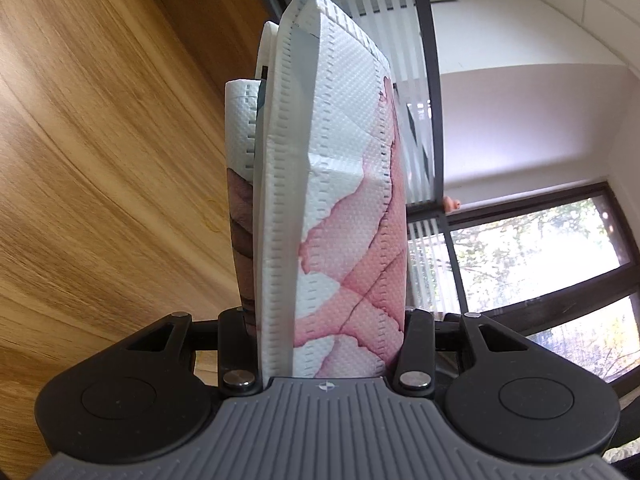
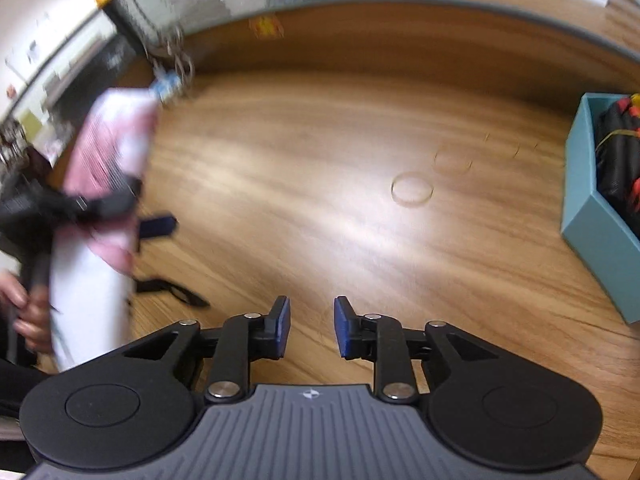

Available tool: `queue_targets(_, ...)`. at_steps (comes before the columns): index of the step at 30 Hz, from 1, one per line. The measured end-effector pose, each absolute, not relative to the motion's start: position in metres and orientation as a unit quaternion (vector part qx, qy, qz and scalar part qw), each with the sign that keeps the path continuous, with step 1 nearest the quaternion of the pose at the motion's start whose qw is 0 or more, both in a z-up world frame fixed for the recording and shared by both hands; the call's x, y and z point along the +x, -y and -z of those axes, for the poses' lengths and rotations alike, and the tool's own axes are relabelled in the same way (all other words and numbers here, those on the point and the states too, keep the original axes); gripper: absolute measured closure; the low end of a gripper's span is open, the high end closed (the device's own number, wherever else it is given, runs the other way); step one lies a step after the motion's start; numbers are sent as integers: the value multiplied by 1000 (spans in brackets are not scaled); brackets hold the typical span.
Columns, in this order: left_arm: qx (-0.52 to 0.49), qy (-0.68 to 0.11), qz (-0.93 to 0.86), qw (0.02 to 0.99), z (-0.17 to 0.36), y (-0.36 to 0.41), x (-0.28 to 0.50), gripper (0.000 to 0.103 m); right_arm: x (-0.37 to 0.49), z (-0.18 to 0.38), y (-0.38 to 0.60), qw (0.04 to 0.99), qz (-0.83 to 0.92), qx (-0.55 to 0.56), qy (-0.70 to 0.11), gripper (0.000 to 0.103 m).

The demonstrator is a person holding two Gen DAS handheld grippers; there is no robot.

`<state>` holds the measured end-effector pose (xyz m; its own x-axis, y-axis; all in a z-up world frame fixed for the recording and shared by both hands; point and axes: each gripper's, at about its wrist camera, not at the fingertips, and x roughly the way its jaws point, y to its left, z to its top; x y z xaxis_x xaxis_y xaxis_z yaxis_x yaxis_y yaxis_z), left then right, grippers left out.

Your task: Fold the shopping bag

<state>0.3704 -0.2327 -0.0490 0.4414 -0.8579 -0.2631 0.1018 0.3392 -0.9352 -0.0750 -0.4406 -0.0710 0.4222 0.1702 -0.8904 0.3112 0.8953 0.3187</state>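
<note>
While the left gripper point(image 1: 320, 344) jaws clamp the folded, embossed pink-and-white shopping bag point(image 1: 340, 200), the right gripper point(image 2: 311, 328) jaws stand apart, empty, above the woodgrain counter point(image 2: 320, 200).

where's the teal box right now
In the right wrist view the teal box sits at the far right edge of the wooden table, right of the faint ring marks, with black and red items inside.

Wooden table point(image 2: 320, 208) — teal box point(image 2: 588, 200) at right edge, black strap point(image 2: 172, 288) lying left
</note>
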Motion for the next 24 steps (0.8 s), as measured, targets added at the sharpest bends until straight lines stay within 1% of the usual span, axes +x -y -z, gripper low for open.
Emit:
queue_targets(6,-451,-420,334,713,37,217,368,57,-64,107,424,801,23,188,-568,72)
queue_targets(11,-443,-427,331,715,38,207,367,53,-57,128,412,794,14,164,-584,72)
queue_targets(15,-441,-428,337,713,38,203,369,53,-51,140,405,792,11,150,-592,72)
queue_targets(16,-441,-428,338,713,39,202,369,53,-49,143,404,791,10,145,-594,75)
queue_targets(20,-444,-430,337,710,44,197,370,53,-42,153,396,787,12,123,-604,77)
queue_targets(24,-447,-431,336,709,55,196,357,53,-37,160,390,786,24,96,-610,85)
